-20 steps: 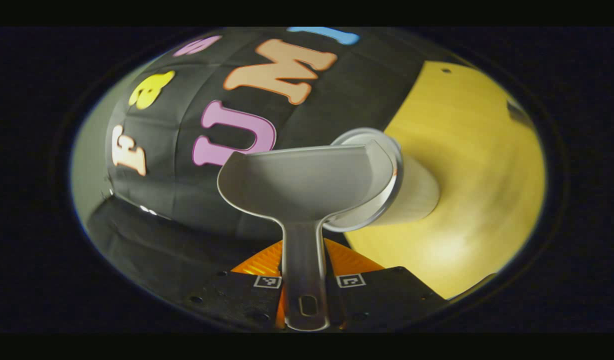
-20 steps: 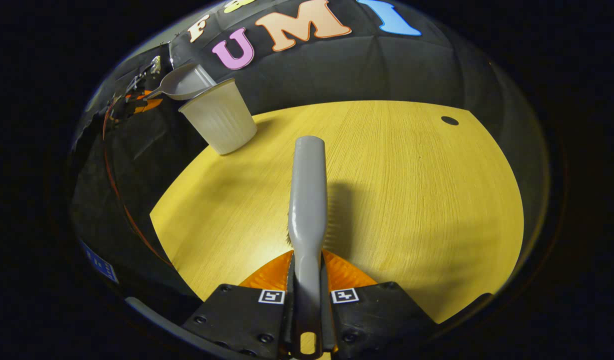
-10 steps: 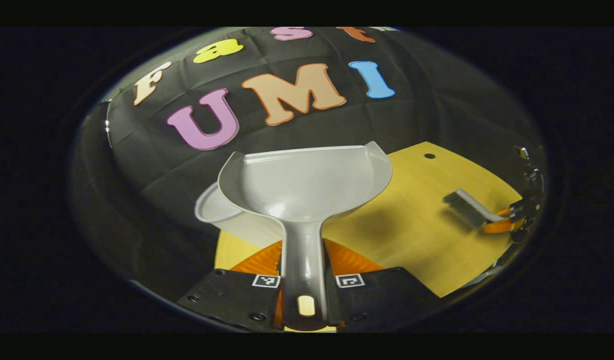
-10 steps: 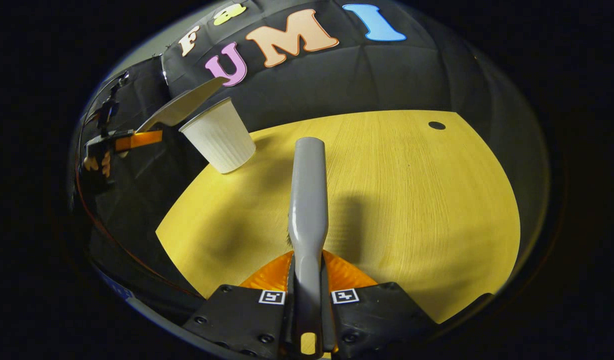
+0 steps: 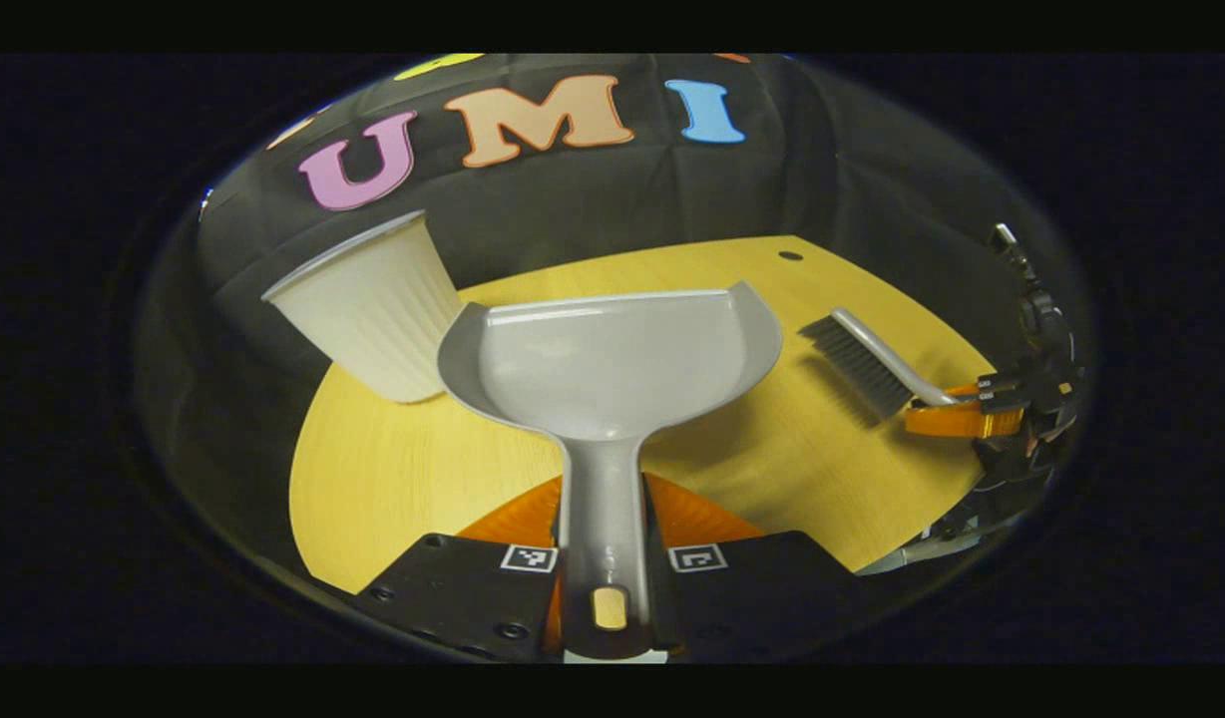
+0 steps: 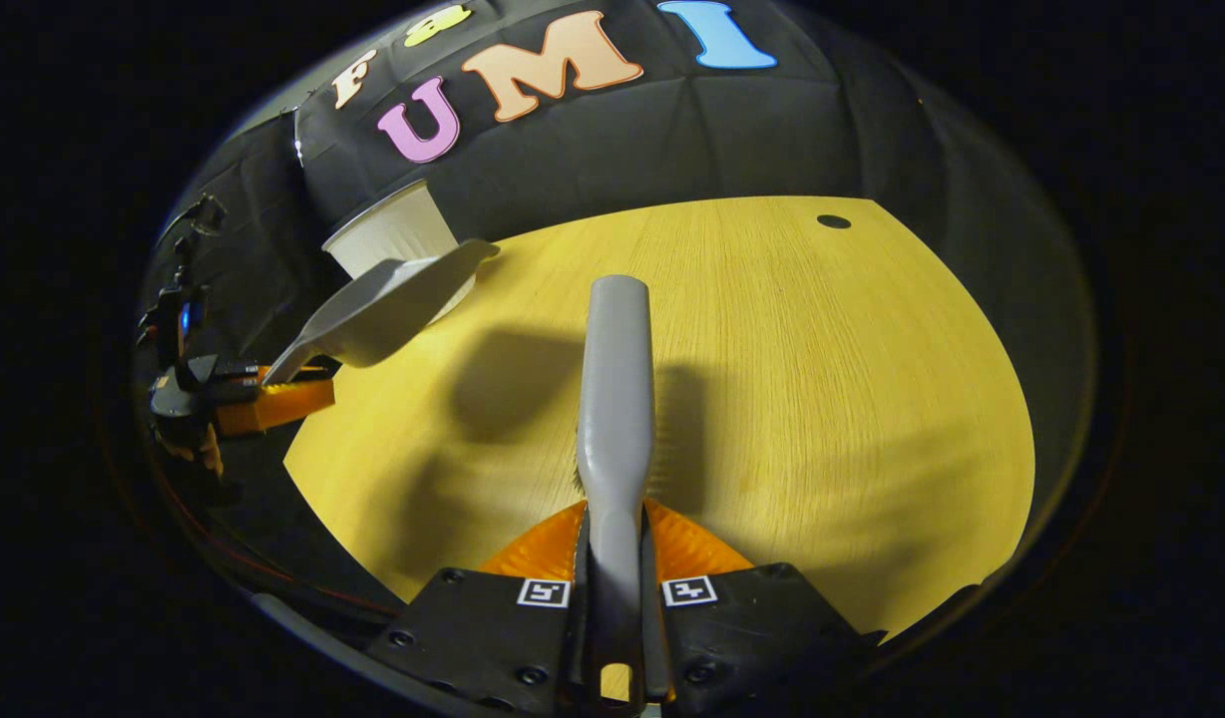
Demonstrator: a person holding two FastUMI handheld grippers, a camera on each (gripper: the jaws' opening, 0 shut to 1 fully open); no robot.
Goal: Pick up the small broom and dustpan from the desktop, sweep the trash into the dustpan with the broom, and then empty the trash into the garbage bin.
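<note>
Under both of your tools lies the yellow wooden table [image 6: 822,399], with 1 small dark hole [image 6: 833,221] near its far edge.

The white ribbed garbage bin [image 5: 368,304] stands upright at the table's edge, ahead of your left gripper [image 5: 612,558] and off to its left. In the right gripper view the bin [image 6: 388,229] sits far ahead on the left, partly behind the dustpan [image 6: 373,304].

The grey dustpan [image 5: 617,364] sticks straight out in front of your left gripper, held up above the table. Its scoop looks empty. The 2 fingers of that gripper are pinched on the dustpan's handle.

The small grey broom [image 6: 614,389] points straight ahead from your right gripper [image 6: 612,588], whose 2 fingers squeeze the broom's handle. In the left gripper view the broom [image 5: 867,359] is off to the right with its bristles pointing down toward the table.
</note>
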